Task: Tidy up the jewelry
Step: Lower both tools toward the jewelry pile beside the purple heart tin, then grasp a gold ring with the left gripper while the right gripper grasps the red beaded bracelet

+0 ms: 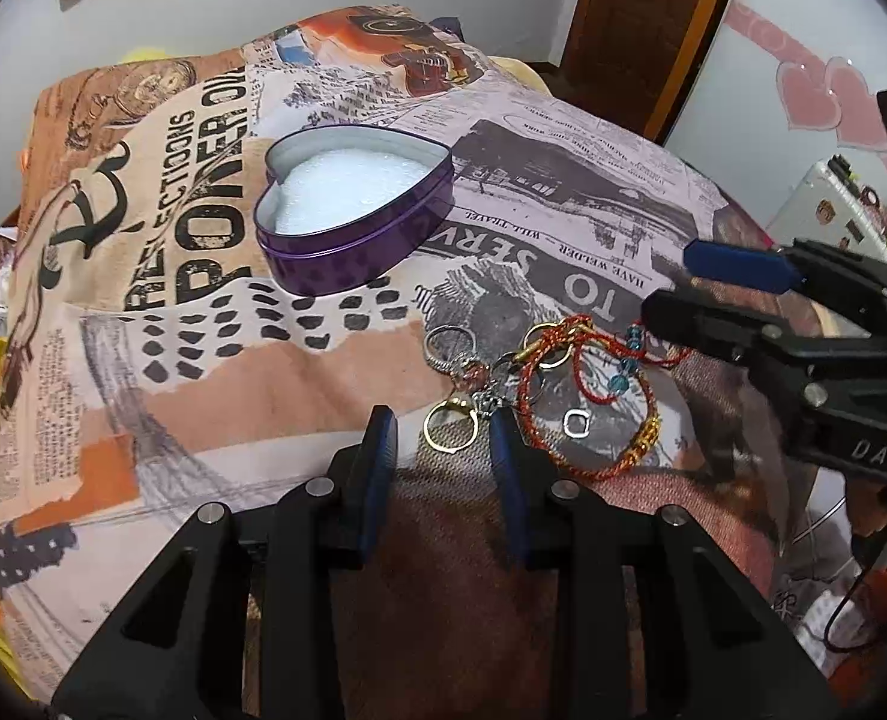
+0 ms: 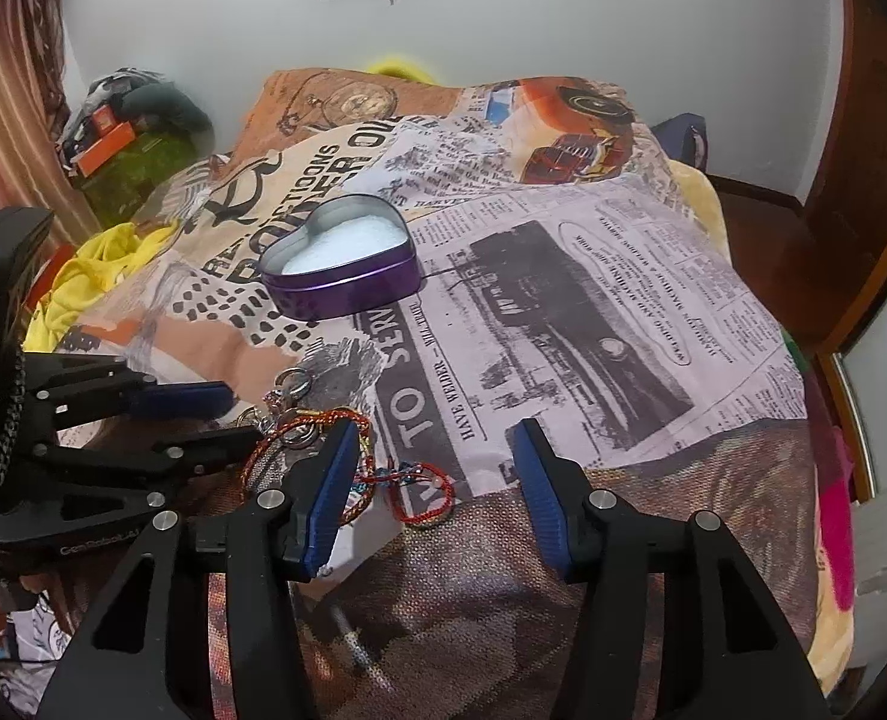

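item: the jewelry (image 1: 539,396), one tangled heap lying on the printed blanket (image 1: 563,228) just in front of my left gripper (image 1: 443,438). in it i count a red-and-gold braided bracelet (image 1: 587,420), a thin red cord with blue beads (image 1: 623,360), a gold ring clasp (image 1: 451,429), a silver key ring (image 1: 446,341) and a small square silver ring (image 1: 575,423); other small metal parts in the knot i cannot separate. destination, as i read the task: the purple heart-shaped tin (image 1: 353,210), lid off, standing further back on the blanket, well apart from the heap. its white foam lining (image 1: 347,186) shows bare, with nothing on it that i can see. status, my judgement: nothing filed yet, every piece is outside the tin, so the whole sorting is left to do. left gripper: fingers spread, nothing between them, the right-hand finger tip just beside the braided bracelet and the gold clasp near the gap. right gripper (image 2: 437,468): fingers spread wide and holding nothing, its left finger over the near edge of the heap, the red cord (image 2: 425,492) lying just ahead of it. beyond the blanket: a white wall and a wooden door (image 1: 641,30).
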Demonstrator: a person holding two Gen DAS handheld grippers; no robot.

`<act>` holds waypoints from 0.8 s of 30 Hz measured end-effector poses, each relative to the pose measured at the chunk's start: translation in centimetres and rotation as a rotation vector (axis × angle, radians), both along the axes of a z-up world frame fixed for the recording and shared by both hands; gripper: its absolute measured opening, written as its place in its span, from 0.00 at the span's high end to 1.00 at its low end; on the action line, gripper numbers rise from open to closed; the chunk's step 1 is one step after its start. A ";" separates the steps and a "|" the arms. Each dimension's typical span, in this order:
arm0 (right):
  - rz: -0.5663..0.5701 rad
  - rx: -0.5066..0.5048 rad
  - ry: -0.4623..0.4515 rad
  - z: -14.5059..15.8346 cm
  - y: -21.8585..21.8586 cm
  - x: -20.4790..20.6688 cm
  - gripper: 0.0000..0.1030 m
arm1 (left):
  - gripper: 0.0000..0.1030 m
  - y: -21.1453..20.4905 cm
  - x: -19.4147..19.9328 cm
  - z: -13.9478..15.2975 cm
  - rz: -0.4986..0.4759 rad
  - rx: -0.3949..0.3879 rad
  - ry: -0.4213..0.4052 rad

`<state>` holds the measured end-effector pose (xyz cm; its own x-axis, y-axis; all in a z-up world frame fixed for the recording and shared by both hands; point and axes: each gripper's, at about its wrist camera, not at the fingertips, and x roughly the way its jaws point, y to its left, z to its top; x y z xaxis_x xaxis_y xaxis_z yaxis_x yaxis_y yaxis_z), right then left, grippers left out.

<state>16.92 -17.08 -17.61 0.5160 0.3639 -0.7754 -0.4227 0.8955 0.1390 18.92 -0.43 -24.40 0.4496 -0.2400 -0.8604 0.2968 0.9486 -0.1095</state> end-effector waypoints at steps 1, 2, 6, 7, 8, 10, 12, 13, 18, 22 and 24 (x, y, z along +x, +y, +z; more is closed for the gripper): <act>0.005 0.002 0.005 -0.1 0.1 0.1 0.53 | 0.70 0.0 0.1 0.0 0.001 -0.005 0.000; 0.015 0.006 0.012 -0.3 0.3 0.2 0.55 | 0.72 -0.1 0.1 -0.1 0.002 -0.008 0.000; 0.046 0.012 0.039 -0.8 1.0 0.4 0.63 | 0.86 -0.3 0.2 -0.2 0.001 -0.011 -0.004; 0.054 0.011 0.044 -1.0 1.2 0.4 0.64 | 0.86 -0.2 0.2 -0.2 0.003 -0.014 -0.004; 0.064 0.012 0.049 -1.2 1.4 0.5 0.65 | 0.86 -0.2 0.2 -0.2 0.004 -0.021 -0.004; 0.080 0.015 0.057 -1.3 1.6 0.4 0.72 | 0.90 -0.1 0.2 -0.2 0.008 -0.026 -0.007; 0.098 0.010 0.065 -1.6 2.0 0.5 0.76 | 1.00 0.1 0.2 -0.2 0.014 -0.029 -0.003; 0.105 0.007 0.068 -1.7 2.2 0.6 0.79 | 1.00 0.2 0.2 -0.1 0.016 -0.036 -0.003; 0.143 -0.020 0.064 -2.1 3.2 0.9 0.84 | 1.00 0.6 -0.1 0.0 0.030 -0.044 -0.011; 0.158 -0.035 0.057 -2.3 3.7 1.0 0.92 | 1.00 1.1 -0.3 0.4 0.052 -0.051 -0.021; 0.153 -0.028 0.056 -2.2 3.5 1.0 0.93 | 1.00 1.5 -0.4 0.7 0.066 -0.054 -0.029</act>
